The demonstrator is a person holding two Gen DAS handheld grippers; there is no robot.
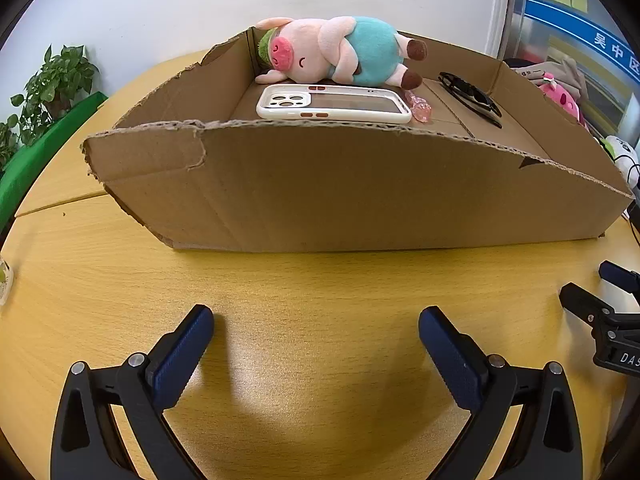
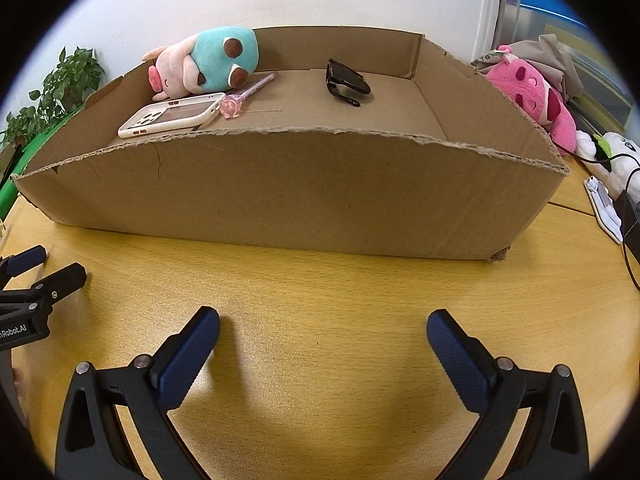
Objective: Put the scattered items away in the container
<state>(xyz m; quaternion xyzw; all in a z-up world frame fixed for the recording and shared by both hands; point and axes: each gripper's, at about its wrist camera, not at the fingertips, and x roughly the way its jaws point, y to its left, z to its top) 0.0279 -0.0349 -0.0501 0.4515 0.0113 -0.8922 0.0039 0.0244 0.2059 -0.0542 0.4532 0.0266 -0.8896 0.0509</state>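
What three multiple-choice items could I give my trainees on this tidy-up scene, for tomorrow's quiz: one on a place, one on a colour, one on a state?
1. Where do the sunglasses lie?
A. on the table
B. inside the cardboard box
C. on the plush pig

2. What colour is the rim of the phone case?
A. white
B. black
C. green

3. How is the right gripper?
A. shut on the pen
B. shut, empty
C. open, empty

Answers: 1 B, they rest on the box floor, apart from the other items. 2 A, a white rim frames its clear back. 3 C, its fingers stand wide apart over bare table.
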